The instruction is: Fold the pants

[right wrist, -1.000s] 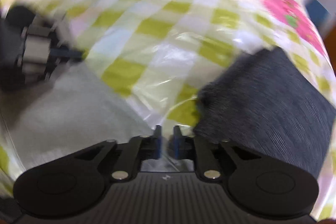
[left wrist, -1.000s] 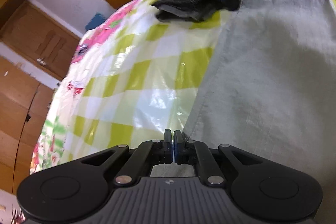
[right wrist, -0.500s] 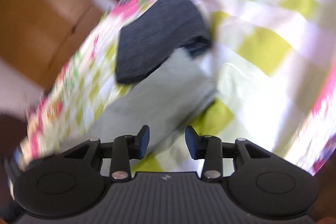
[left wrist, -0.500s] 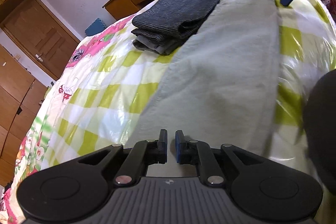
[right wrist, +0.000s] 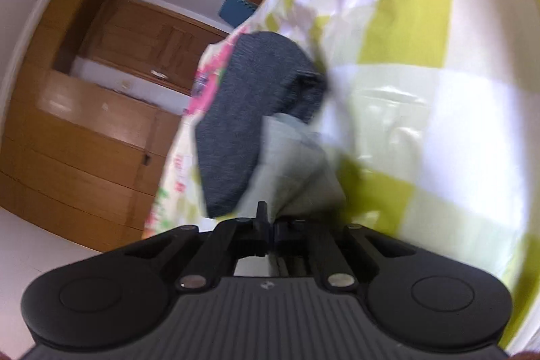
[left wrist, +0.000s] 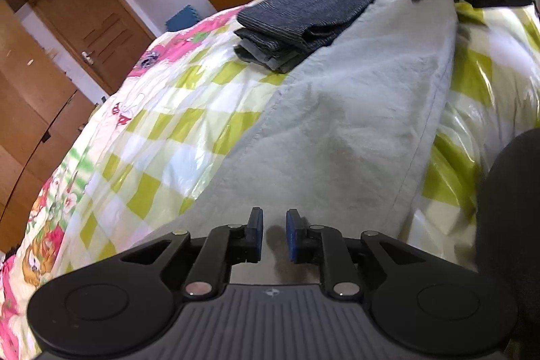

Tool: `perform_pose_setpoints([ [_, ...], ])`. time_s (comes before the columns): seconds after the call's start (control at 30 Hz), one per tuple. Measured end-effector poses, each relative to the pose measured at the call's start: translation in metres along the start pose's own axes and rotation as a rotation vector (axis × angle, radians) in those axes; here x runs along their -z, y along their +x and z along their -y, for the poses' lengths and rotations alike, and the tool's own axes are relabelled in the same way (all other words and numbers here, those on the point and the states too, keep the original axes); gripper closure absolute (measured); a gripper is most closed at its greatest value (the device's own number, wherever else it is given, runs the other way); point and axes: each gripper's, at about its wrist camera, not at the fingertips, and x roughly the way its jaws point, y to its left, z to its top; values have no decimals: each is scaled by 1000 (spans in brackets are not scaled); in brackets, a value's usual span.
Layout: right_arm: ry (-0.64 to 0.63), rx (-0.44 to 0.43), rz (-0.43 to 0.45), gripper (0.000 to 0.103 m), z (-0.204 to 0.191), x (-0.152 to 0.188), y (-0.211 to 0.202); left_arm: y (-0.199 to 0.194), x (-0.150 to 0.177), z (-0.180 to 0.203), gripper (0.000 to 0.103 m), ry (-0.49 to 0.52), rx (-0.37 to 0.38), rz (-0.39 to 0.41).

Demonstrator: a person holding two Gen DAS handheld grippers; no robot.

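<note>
Basically no readable writing, only a small embossed logo on each gripper body. Pale green pants (left wrist: 354, 110) lie flat on the checked bedspread (left wrist: 162, 137), far end against the folded dark clothes (left wrist: 303, 16). Left gripper (left wrist: 274, 233) jaws opening over the near end, nothing pinched. Right gripper (right wrist: 270, 225) clamped on the pants' far corner; that view is blurred.

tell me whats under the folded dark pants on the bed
Under the folded dark pants sit more folded garments, greyer edges showing at the stack's end. The whole stack rests on the checked bed cover. How many pieces lie beneath is hidden.
</note>
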Motion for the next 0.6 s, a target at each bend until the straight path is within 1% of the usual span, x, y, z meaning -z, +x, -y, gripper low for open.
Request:
perform_pose_setpoints([
  [0.1, -67, -40, 17, 98, -35, -8, -10, -15, 12, -13, 66, -63, -17, 17],
  [0.13, -109, -48, 14, 98, -52, -8, -9, -20, 19, -18, 65, -85, -27, 22],
  [0.17, -160, -54, 3, 98, -71, -4, -8, -24, 26, -23, 62, -106, -43, 25],
  [0.27, -276, -117, -73, 98, -128, 22, 9, -34, 52, -36, 61, -168, -99, 19],
  [0.33, -369, -156, -136, 98, -170, 49, 31, -42, 70, -49, 60, -235, -129, 17],
  [0.43, -489, -229, -269, 98, -231, 106, 75, -58, 99, -72, 60, -341, -184, 17],
  [0.5, -577, -260, -368, 98, -267, 156, 109, -70, 121, -87, 58, -389, -233, 13],
  [0.6, -694, -299, -509, 98, -308, 237, 154, -85, 152, -106, 56, -448, -329, -10],
])
